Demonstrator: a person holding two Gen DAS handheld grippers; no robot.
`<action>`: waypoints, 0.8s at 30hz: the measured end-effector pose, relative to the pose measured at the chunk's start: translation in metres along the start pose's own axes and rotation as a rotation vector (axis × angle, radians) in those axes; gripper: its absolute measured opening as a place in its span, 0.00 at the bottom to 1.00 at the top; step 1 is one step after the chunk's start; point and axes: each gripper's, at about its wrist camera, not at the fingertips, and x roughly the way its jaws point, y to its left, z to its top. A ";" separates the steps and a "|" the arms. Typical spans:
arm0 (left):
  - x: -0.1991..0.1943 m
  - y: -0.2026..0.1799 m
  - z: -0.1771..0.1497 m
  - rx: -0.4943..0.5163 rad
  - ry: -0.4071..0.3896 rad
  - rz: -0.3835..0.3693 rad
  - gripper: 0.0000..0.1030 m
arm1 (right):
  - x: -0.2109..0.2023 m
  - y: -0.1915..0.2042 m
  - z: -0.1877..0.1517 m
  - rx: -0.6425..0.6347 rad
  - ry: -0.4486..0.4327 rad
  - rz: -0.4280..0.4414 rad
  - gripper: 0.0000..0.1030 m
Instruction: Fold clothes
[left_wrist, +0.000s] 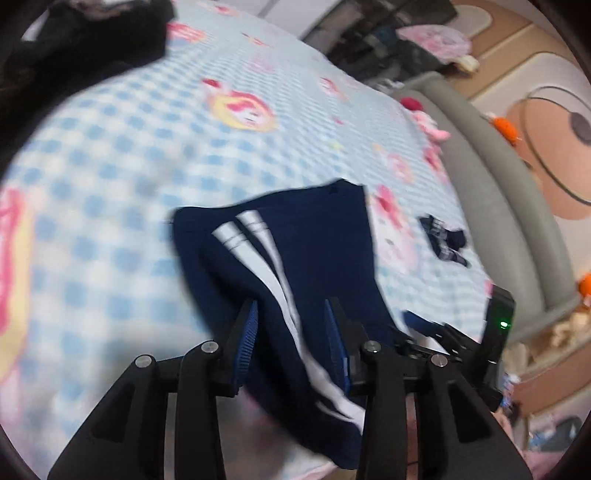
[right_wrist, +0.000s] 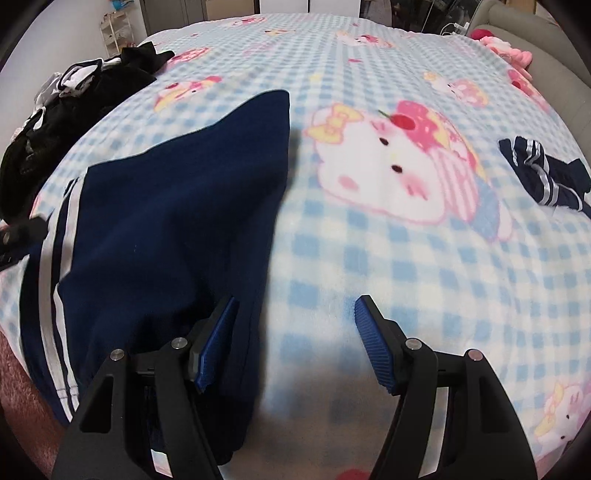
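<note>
The navy garment (right_wrist: 166, 221) is dark blue with pale grey-white stripes along one side. In the right wrist view it fills the left half of the frame, spread over the bed (right_wrist: 369, 258), one corner rising to a point near the upper middle and its striped edge running down the far left. In the left wrist view the same cloth sits in the lower middle of the frame, the two stripes starting as short bars and curving down between the blue pads; much of this view is blurred.

The left gripper (left_wrist: 291, 328) stands with its jaws partly apart, the striped cloth lying between them; whether the pads press on the cloth I cannot tell. The right gripper (right_wrist: 295, 325) has its jaws wide, one pad over the garment's right edge, the other over bare blanket, nothing clamped.

The bed is covered by a blue-and-white checked blanket printed with pink cartoon cats. A small navy piece with pale stripes (right_wrist: 546, 173) lies crumpled by itself at the right edge of the right wrist frame, well apart from the garment. A heap of black and white clothes (right_wrist: 74, 96) sits at the upper left. A pink plush toy (right_wrist: 506, 50) rests at the upper right near the grey bed frame (left_wrist: 491, 177)
</note>
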 end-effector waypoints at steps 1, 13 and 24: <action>0.001 -0.004 0.001 0.015 -0.009 -0.021 0.35 | -0.002 0.000 0.001 0.001 -0.005 0.006 0.65; -0.011 0.024 -0.009 -0.066 -0.054 0.065 0.36 | -0.003 0.006 0.021 0.003 -0.056 0.047 0.65; 0.017 0.020 -0.005 -0.052 0.042 -0.007 0.45 | 0.022 0.024 0.038 -0.060 0.001 0.032 0.65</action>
